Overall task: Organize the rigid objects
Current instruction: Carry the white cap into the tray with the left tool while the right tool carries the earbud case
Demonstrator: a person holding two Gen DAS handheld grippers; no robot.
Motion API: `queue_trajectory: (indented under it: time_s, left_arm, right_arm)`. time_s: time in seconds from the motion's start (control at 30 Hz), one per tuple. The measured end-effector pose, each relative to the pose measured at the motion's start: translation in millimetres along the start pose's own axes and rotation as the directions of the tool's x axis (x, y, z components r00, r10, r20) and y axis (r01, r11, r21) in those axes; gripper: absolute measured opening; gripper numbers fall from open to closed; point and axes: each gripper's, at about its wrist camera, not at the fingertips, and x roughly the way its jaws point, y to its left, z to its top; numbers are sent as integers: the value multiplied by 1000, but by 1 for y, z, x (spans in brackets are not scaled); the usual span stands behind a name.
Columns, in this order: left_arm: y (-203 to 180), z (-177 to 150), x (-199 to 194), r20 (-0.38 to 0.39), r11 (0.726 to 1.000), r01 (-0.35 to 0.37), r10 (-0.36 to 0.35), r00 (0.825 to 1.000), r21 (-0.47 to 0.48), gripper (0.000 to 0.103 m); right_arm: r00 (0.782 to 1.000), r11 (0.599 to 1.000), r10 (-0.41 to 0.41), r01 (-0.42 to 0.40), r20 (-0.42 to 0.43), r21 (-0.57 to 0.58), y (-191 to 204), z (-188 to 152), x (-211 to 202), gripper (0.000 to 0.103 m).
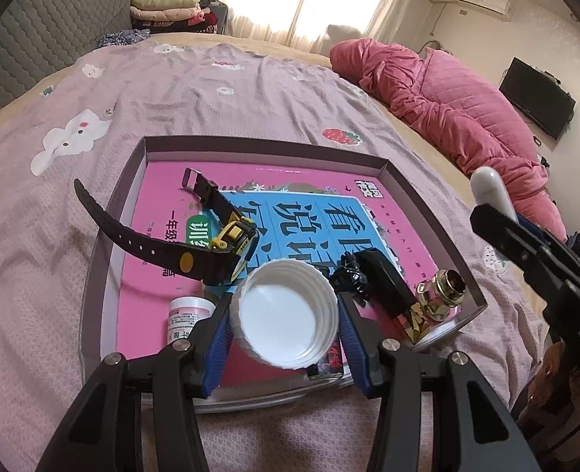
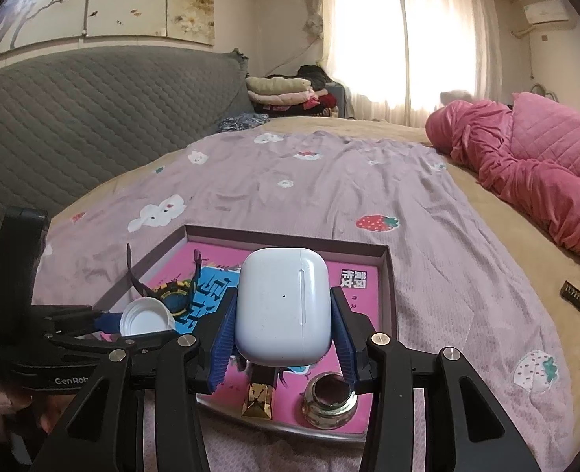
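White ribbed plastic cap (image 1: 288,312), hollow side up and threaded inside, is gripped between the blue pads of the left gripper (image 1: 286,326), over the near end of the shallow grey cardboard tray (image 1: 427,196). A smooth white rounded earbud case (image 2: 286,306), upright with a small dark dot on its front, is clamped in the right gripper (image 2: 284,330), above the tray's near edge. The tray floor is covered by a pink and blue book (image 1: 309,212); a black and yellow wristwatch (image 1: 211,236) is draped over the left wall, and a black and gold bar (image 1: 388,287) and a faceted glass bottle with a gold neck (image 1: 441,293) are crowded at the near right corner. Free floor is seen at the far right of the tray. The lilac patterned bedsheet (image 1: 211,90) around the tray is mostly open; a small dark gold-lettered bar (image 2: 577,295) lies well right of it.
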Motion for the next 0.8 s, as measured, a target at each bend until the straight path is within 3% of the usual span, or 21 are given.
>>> queue_trajectory:
  time_s: [0.23, 0.8]
  left_arm:
    - [-1, 0, 11, -32, 1000, -5, 5, 999, 9, 51]
    - [2, 0, 16, -66, 999, -36, 36, 997, 9, 51]
  right_arm:
    - [1000, 999, -21, 20, 18, 25, -8, 4, 0, 46]
    - [991, 997, 47, -54, -122, -56, 20, -17, 33, 46]
